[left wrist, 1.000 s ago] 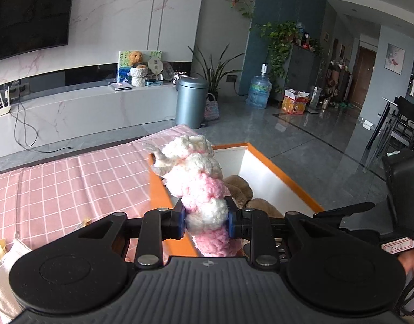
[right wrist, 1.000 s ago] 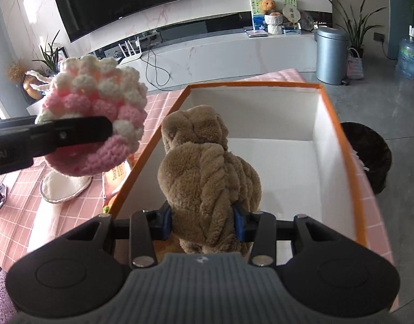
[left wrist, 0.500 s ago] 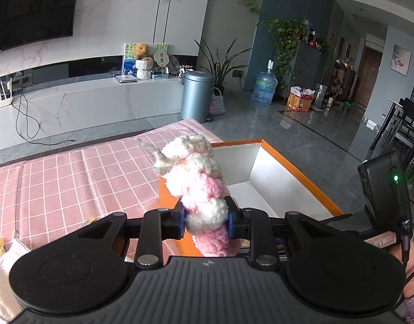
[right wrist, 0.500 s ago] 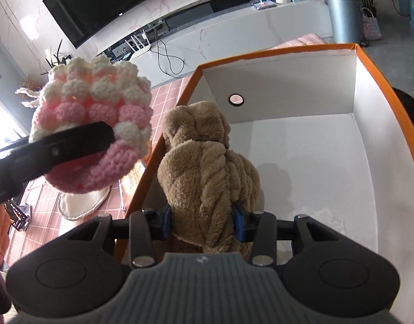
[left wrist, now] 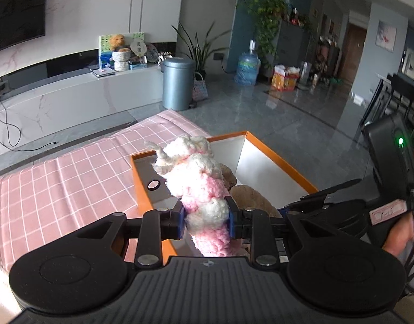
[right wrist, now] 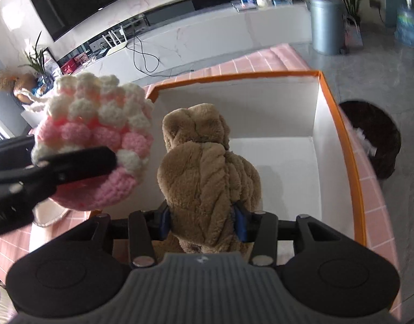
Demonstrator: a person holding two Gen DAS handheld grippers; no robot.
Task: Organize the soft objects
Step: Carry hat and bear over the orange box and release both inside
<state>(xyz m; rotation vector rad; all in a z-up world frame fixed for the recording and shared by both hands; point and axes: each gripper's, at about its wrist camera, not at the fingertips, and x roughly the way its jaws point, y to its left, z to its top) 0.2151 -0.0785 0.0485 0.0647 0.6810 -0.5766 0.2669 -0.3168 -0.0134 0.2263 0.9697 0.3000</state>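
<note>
The left gripper (left wrist: 206, 217) is pinching a pink and white knitted pouch (left wrist: 200, 189) tight between its two blue pads, and holds it up in the air over the near left edge of the orange box (right wrist: 339, 124). Next to it on the right, the right gripper (right wrist: 203, 222) is squeezing a fuzzy brown plush toy (right wrist: 207, 175) and holds it over the white inside of the same box. The box sits on a pink checked tablecloth (left wrist: 58, 183).
</note>
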